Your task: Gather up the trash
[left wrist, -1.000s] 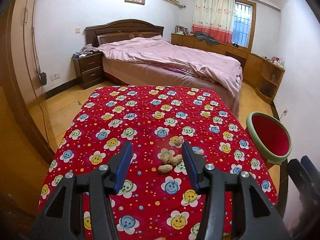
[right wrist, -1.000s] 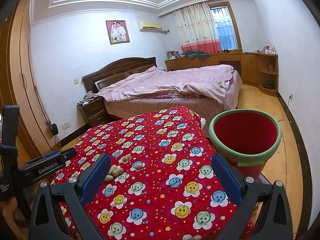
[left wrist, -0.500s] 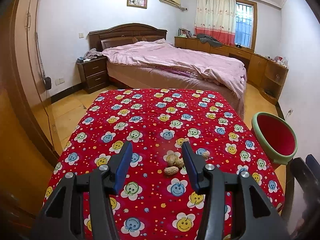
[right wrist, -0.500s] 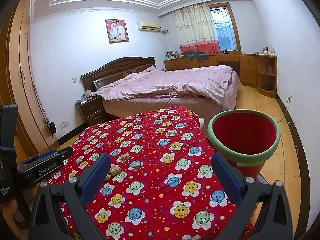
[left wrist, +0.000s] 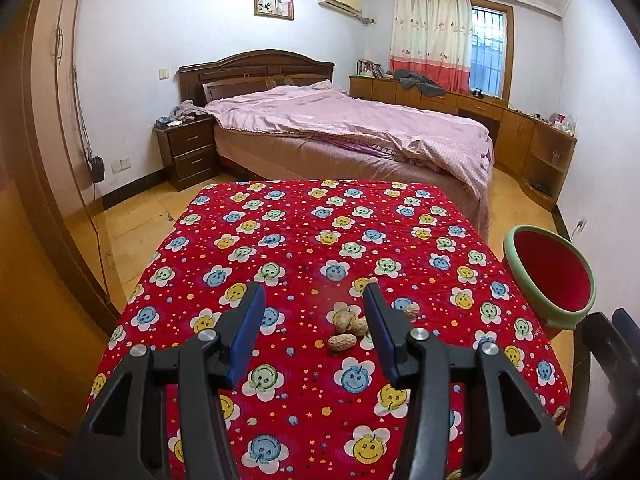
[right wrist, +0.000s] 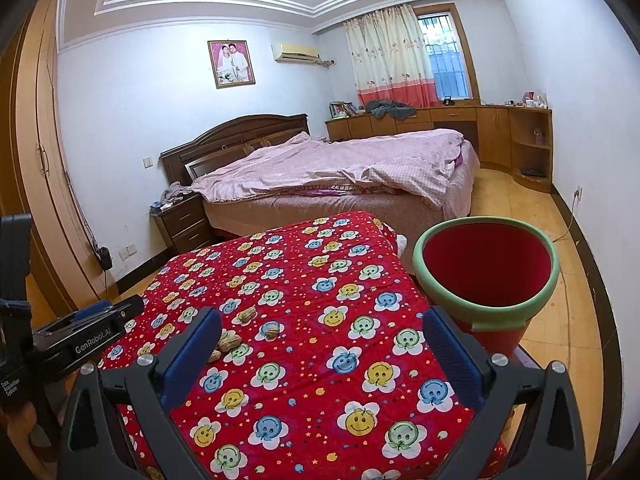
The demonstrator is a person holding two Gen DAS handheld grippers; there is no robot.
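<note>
Several peanut shells (left wrist: 347, 328) lie in a small cluster on the red flowered tablecloth (left wrist: 304, 240), with a walnut-like shell (left wrist: 412, 310) just to their right. My left gripper (left wrist: 314, 306) hovers above the cloth, open, and the shells show in the gap close to its right finger. In the right wrist view the same shells (right wrist: 230, 341) sit near the left finger of my right gripper (right wrist: 320, 334), which stands wide open with nothing between its fingers. More shells (right wrist: 272, 331) lie beside them. A red bin with a green rim (right wrist: 486, 276) stands off the table's right edge.
The bin (left wrist: 550, 276) shows at the right in the left wrist view. A bed with a pink quilt (left wrist: 352, 128) stands behind the table, a nightstand (left wrist: 186, 156) to its left, and wooden cabinets (right wrist: 516, 136) along the far wall. Wooden floor surrounds the table.
The left wrist view has tilted slightly, so the table and shells sit a little lower in the frame. Both grippers keep the same opening and the shells lie where they were.
</note>
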